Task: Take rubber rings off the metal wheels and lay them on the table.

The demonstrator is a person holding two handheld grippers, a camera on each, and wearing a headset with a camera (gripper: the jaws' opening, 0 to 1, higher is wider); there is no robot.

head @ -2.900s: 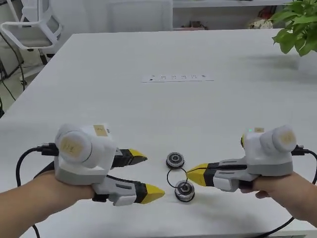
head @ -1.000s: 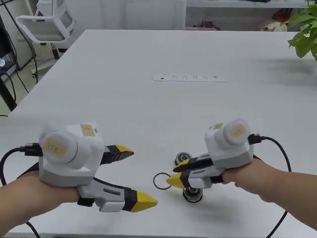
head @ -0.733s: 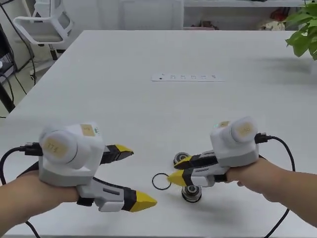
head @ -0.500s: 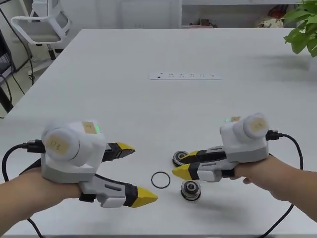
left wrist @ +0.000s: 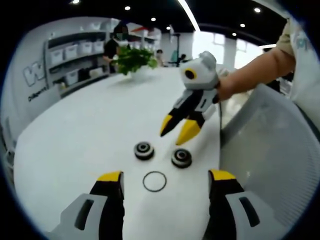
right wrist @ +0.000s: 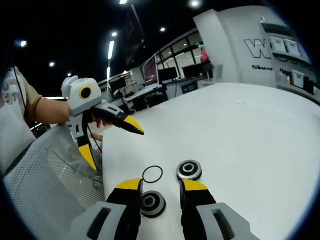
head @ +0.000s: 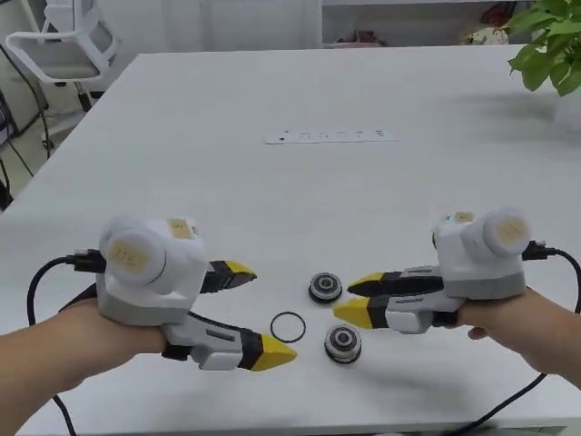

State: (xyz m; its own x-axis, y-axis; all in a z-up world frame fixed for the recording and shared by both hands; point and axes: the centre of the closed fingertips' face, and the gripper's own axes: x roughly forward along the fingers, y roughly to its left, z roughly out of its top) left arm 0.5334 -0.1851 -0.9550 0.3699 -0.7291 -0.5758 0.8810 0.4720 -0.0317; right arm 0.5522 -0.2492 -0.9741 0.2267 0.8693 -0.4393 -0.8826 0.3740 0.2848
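Rubber ring (head: pixel 288 326), just one, thin and black, lies flat and loose on the white table (head: pixel 300 200). Near it are two metal wheels, set apart: a far wheel (head: pixel 325 287) and a near wheel (head: pixel 343 343). Left gripper (head: pixel 259 312) is held low over the table's near edge, jaws spread wide and empty, and in the left gripper view the ring lies between its yellow tips. Right gripper (head: pixel 357 298) points inward from the other side, jaws parted a little and gripping nothing, tips just beside the wheels. Wall lettering (right wrist: pixel 256 48) starts with a large W, and the rest is too blurred to read.
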